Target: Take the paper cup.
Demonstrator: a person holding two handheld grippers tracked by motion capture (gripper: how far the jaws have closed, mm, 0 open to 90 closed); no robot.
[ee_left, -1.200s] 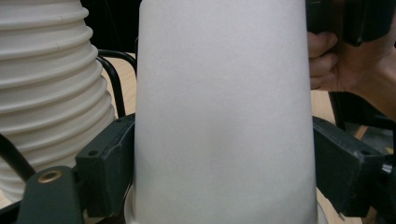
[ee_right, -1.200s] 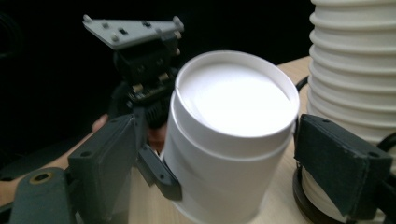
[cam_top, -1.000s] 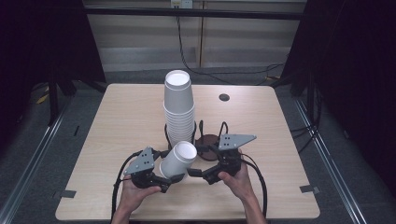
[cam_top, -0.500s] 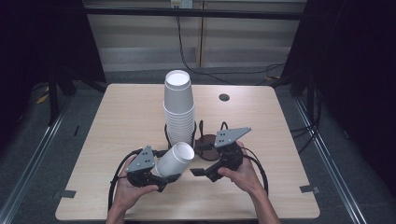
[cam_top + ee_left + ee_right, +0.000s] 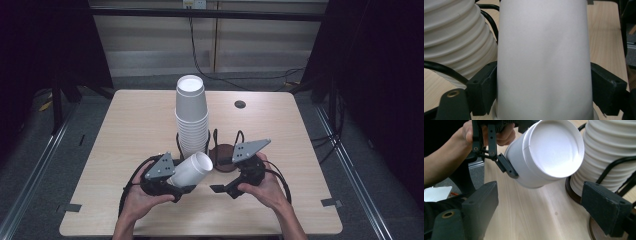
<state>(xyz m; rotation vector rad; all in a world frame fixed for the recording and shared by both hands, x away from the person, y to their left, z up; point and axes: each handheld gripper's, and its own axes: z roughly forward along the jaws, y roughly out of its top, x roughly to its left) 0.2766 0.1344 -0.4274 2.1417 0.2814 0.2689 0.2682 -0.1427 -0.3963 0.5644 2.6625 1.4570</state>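
Cups are the things being worked with at this pale wooden table (image 5: 125, 130). From the high view, a tall stack of white paper cups (image 5: 191, 117) is seen standing in a black wire holder with a round brown base (image 5: 222, 155), near the middle of the table. Just in front of the stack, one single white paper cup (image 5: 190, 170) is held tipped on its side by the left gripper (image 5: 172, 182). Its open mouth is pointed toward the right gripper (image 5: 222, 188), which is kept a little apart from it.

In the left gripper view, the cup wall is seen squeezed between the two black jaws, which have just been closing on it. The pads (image 5: 484, 90) are pressed against both sides of the cup, low down near its base. The ribbed rims of the stack can be seen beside it.

In the right gripper view, the jaws are spread wide with nothing between them. The round mouth of the cup is faced toward them, held off the table, and the stack is touching or almost touching it.

Such a cup is likely very light and thin. It can be bent or crushed by a hard squeeze, and its smooth wall may slip. A soft hold on the wall near the stiffer rim would probably be safest.
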